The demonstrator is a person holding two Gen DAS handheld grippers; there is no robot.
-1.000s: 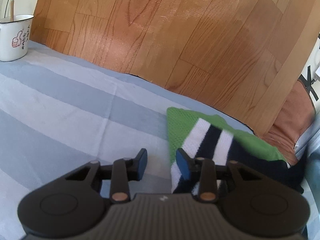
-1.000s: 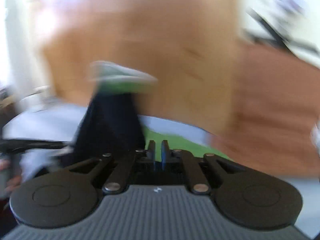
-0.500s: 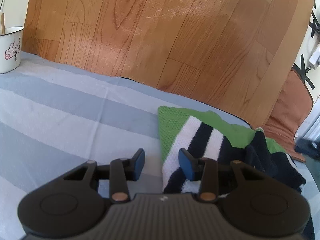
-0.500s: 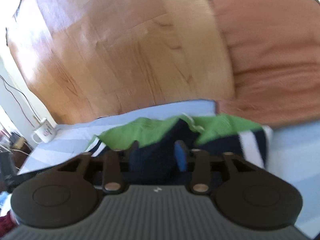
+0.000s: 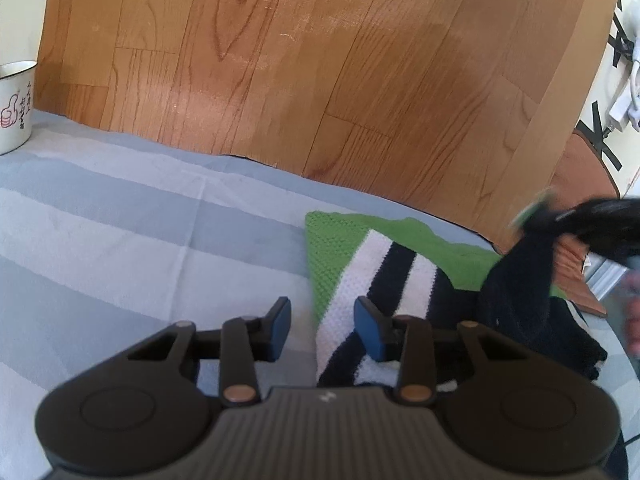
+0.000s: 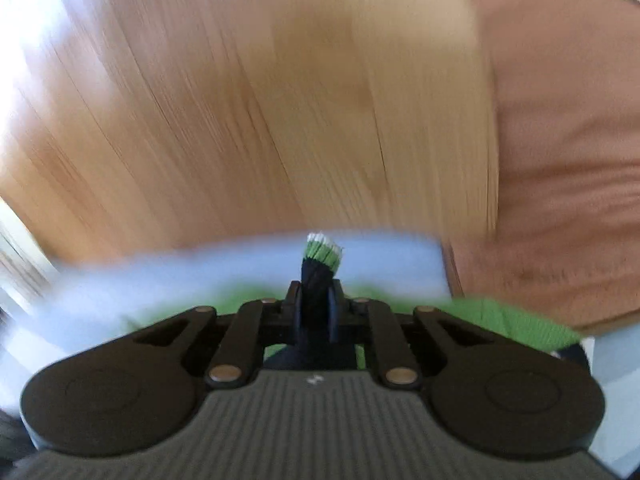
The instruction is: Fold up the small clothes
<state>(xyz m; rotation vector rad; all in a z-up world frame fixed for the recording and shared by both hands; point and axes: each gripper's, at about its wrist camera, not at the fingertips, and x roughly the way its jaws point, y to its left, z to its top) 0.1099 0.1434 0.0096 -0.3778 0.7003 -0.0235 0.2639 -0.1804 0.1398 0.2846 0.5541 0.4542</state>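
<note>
The knitted garment [image 5: 360, 264], green with white and dark stripes, lies on the striped cloth [image 5: 120, 240] covering the table. The left gripper [image 5: 322, 328] hovers at its near edge, jaws partly open, holding nothing. The right gripper [image 6: 316, 304] has just closed its jaws on the garment's dark fringed end. A white mug [image 5: 14, 106] stands far left of the garment; its contents are not visible.
</note>
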